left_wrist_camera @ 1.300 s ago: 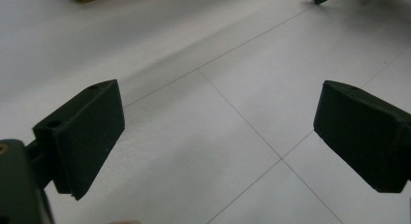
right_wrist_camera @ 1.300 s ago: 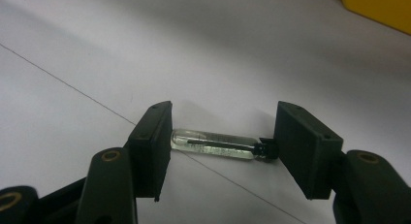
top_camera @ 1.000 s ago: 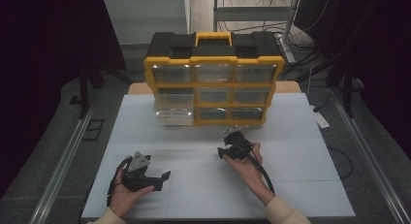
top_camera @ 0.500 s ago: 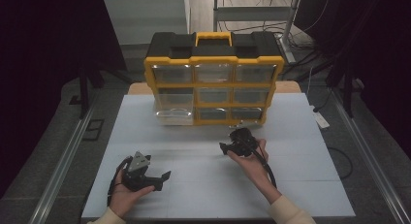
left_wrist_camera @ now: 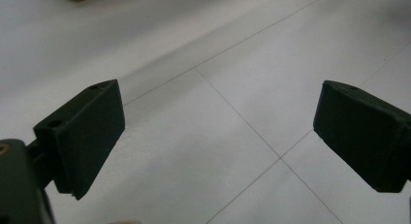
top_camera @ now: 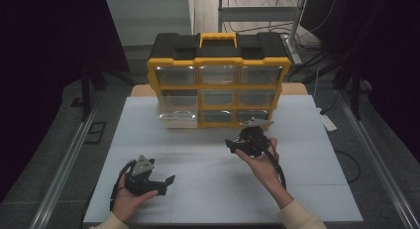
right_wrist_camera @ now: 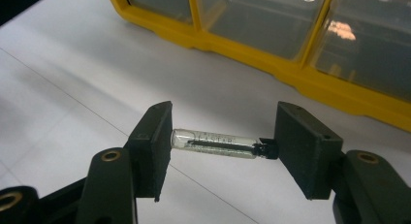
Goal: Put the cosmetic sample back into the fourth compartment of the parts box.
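High view looks down over the table (top_camera: 208,140); both gripper views skim it closely.

A small clear glass vial (right_wrist_camera: 215,143) with a black cap at one end and a dark thin rod inside lies level, clamped end to end between the two black pads of the right gripper (right_wrist_camera: 222,142), raised above the white table near the yellow drawer cabinet (right_wrist_camera: 271,69).

we're in a lab or test room here: a white worktop (top_camera: 307,189) ringed by dark curtains, metal rails (top_camera: 64,169) along the floor either side, cables (top_camera: 317,70) trailing at the back near a metal rack (top_camera: 257,13), and a yellow and black drawer organiser (top_camera: 218,80) sitting centre stage.
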Motion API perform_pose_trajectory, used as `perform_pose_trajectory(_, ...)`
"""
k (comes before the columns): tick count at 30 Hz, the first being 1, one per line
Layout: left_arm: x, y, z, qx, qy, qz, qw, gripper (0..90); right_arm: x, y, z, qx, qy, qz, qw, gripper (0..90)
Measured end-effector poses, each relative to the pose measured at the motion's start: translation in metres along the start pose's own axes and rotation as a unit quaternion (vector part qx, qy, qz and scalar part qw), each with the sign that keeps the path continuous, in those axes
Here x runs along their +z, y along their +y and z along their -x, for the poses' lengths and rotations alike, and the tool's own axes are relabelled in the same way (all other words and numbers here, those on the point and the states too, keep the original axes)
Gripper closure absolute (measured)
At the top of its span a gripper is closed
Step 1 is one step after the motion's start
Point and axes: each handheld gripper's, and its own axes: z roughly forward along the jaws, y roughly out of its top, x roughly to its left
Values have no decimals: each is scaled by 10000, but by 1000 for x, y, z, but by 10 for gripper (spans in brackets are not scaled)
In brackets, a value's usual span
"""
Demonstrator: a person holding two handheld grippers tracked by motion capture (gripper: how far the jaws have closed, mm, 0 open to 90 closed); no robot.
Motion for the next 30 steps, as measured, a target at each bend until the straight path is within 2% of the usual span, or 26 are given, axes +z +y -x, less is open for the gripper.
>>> perform_pose_trajectory(17, 0, 0, 0, 3, 0, 5, 10000, 53, -26, 13, -7, -122, 168, 428, 9989, 410)
perform_pose_trajectory(30, 1, 0, 0, 7, -6, 11, 10000, 52, -46, 22, -12, -277, 301, 803, 9959, 410)
